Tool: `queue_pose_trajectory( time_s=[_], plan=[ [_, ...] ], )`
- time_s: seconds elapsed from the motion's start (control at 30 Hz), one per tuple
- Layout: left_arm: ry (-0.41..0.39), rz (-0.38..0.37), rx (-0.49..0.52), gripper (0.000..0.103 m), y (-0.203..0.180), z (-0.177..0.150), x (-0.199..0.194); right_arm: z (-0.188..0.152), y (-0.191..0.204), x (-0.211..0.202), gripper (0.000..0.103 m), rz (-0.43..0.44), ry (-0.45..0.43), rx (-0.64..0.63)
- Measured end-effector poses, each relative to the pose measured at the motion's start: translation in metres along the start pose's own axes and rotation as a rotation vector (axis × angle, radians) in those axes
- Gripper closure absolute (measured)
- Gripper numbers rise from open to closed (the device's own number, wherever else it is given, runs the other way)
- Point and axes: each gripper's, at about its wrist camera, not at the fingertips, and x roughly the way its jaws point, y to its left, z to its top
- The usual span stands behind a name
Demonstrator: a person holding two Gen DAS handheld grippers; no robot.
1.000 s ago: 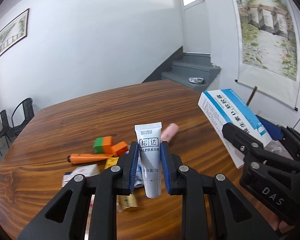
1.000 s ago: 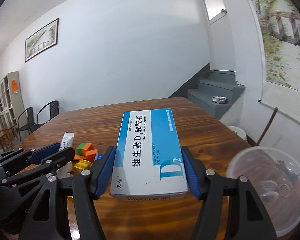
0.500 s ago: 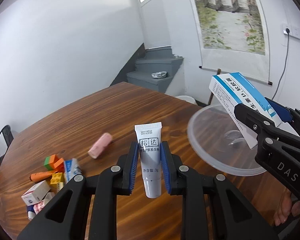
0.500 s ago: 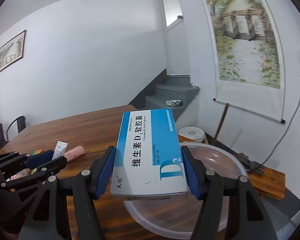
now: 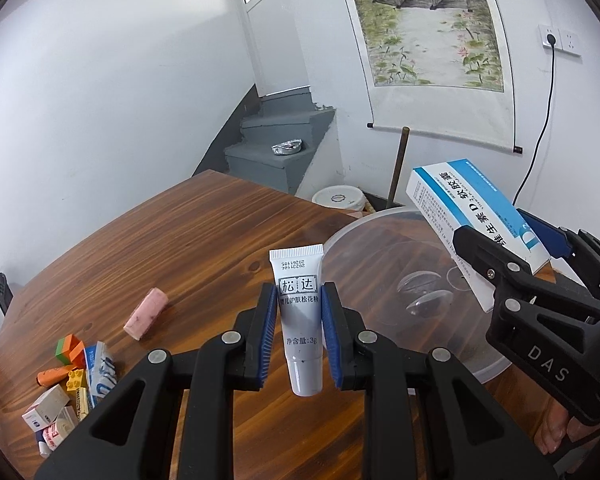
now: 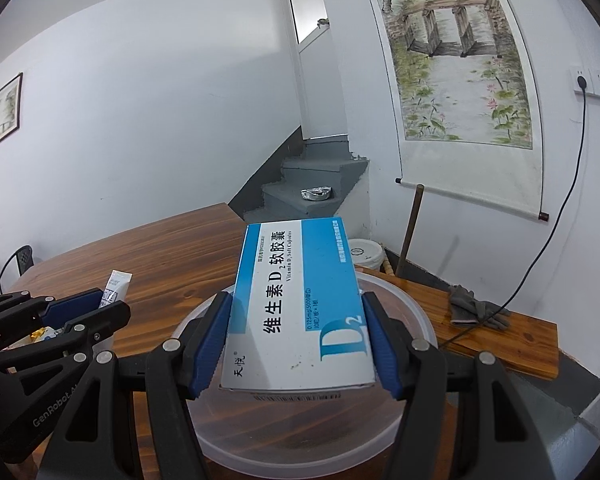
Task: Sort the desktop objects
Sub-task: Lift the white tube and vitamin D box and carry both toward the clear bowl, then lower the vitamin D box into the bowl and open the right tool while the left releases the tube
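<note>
Tube (image 5: pixel 299 316) pinched in left tool (image 5: pixel 299 340), box (image 6: pixel 300 308) clamped in right tool (image 6: pixel 300 344).

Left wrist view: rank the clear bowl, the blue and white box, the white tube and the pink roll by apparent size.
1. clear bowl
2. blue and white box
3. white tube, though nearest the camera
4. pink roll

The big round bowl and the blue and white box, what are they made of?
The bowl looks like clear plastic, a bit cloudy: you can see the wooden table right through it, and its rim is thin and shiny. The box looks like thin cardboard with a smooth printed face, going by its sharp folded edges.
</note>
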Motion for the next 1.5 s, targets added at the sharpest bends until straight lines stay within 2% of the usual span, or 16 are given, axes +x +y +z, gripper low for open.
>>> queue_pose_trajectory(
  time_s=[0.73,1.23,1.27,1.33,1.4,1.5],
  plan=[
    [0.024,-0.075,0.015,0.078,-0.029,0.027,0.028,0.006,-0.027,0.019,0.034,-0.02,0.036,0.032],
    [0.043,-0.116,0.028,0.077,-0.036,0.027,0.035,0.005,-0.034,0.024,0.033,-0.034,0.063,0.044],
    [0.049,-0.118,0.029,0.076,-0.037,0.027,0.036,0.005,-0.035,0.025,0.033,-0.034,0.068,0.048],
    [0.049,-0.111,0.028,0.066,-0.037,0.026,0.037,0.005,-0.036,0.026,0.033,-0.034,0.075,0.053],
    [0.044,-0.078,0.022,0.05,-0.035,0.026,0.037,0.004,-0.038,0.026,0.032,-0.042,0.078,0.066],
    [0.034,-0.05,0.005,0.039,-0.03,0.028,0.037,0.003,-0.043,0.026,0.027,-0.048,0.084,0.09]
  ],
)
